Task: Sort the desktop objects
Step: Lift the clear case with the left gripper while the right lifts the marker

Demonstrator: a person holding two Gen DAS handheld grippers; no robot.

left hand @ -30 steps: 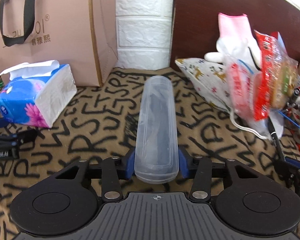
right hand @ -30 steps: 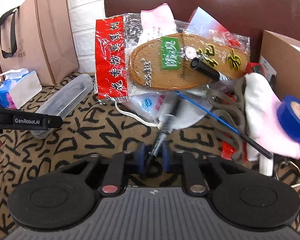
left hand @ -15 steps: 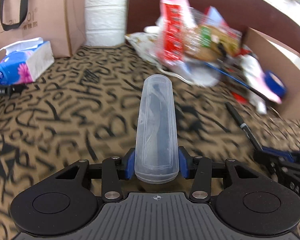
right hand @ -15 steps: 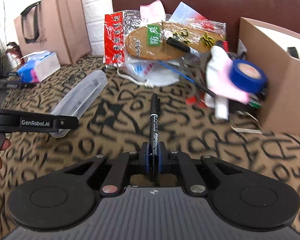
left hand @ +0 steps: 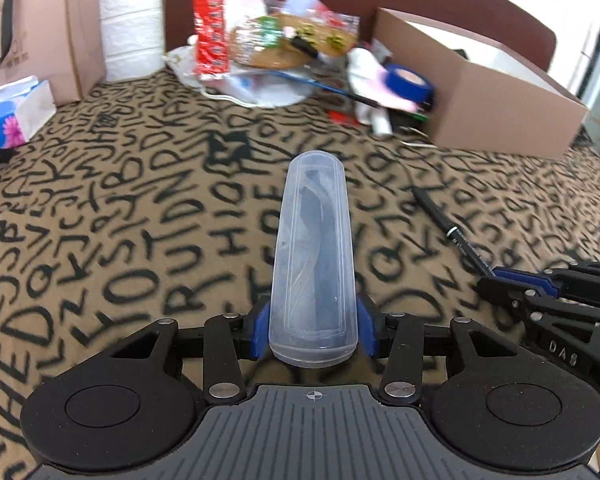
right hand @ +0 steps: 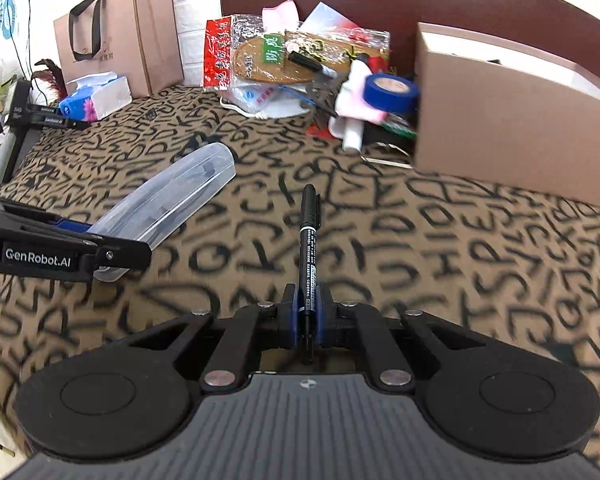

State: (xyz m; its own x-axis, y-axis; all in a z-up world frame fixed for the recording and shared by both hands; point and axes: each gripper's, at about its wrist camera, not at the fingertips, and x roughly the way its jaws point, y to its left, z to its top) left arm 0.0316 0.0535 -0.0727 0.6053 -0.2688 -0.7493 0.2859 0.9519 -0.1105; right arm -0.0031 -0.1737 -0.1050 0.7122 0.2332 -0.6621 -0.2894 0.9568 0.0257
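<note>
The left claw [left hand: 313, 330] is clamped on the near end of a clear plastic case [left hand: 312, 256], which projects forward above the letter-patterned counter [left hand: 120, 216]; the right claw [right hand: 307, 314] is closed tight on the lower barrel of a black marker pen [right hand: 309, 240], which points away from the camera. Both items are carried clear of the surface, side by side, with the open cardboard box [right hand: 500, 136] to the right and a heap of unsorted clutter [right hand: 300, 64] against the rear wall. The step in hand appears to be transport of both items toward a sorting location, probably the box. Keep each grip firm during travel: the case is long and held at one end only, so it may pivot or slip if swung quickly. Hold the two claws well apart so that the case tip does not strike the pen. Approach the box from above its rim, lower each item inside before releasing, and release one item at a time. Avoid sweeping the blue tape roll [right hand: 390, 90] beside the box wall
</note>
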